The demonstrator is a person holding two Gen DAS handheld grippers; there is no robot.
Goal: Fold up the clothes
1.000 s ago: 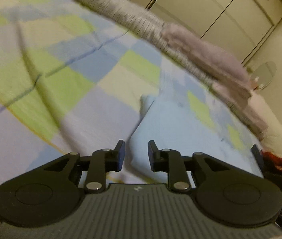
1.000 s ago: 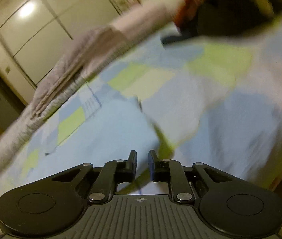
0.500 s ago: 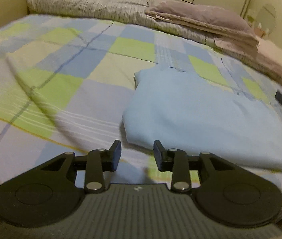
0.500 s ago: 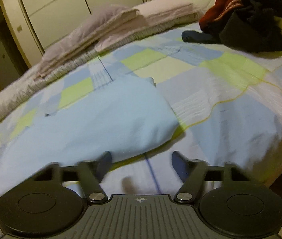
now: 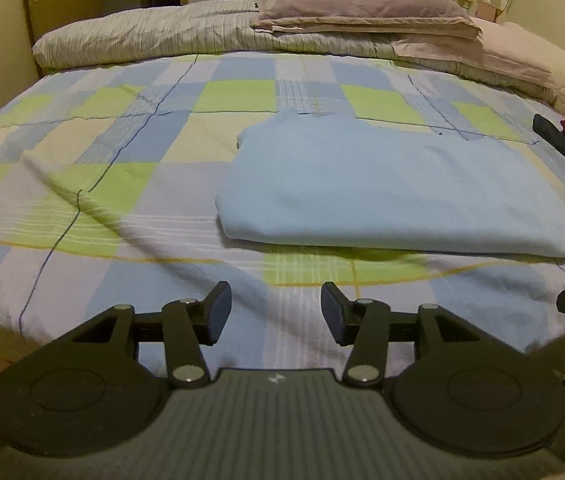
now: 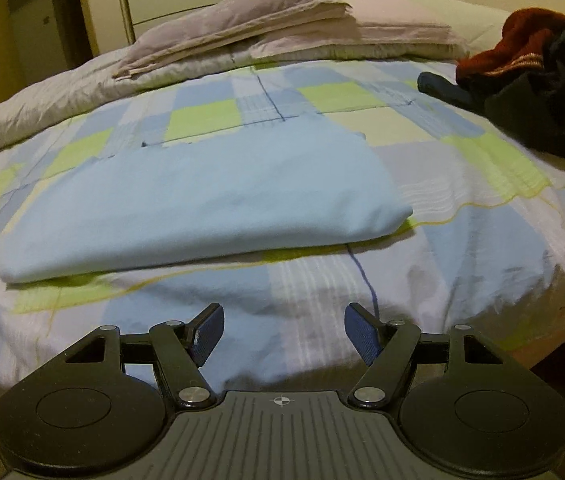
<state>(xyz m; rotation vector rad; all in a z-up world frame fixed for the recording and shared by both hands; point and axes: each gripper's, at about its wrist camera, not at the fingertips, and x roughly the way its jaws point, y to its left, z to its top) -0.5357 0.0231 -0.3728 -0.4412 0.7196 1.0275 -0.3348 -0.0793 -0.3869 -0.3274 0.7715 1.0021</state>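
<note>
My left gripper [image 5: 276, 312] and right gripper [image 6: 284, 332] had just spread, empty, near the bed's [image 5: 82, 208] edge. The folded blue garment [image 5: 382, 196] lay beyond; a careless regrasp could undo its fold.

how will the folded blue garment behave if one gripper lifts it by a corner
The folded blue garment looks like soft, thin cloth, so it would probably droop and come unfolded. It lies flat in layers, so it is likely light and won't roll.
</note>
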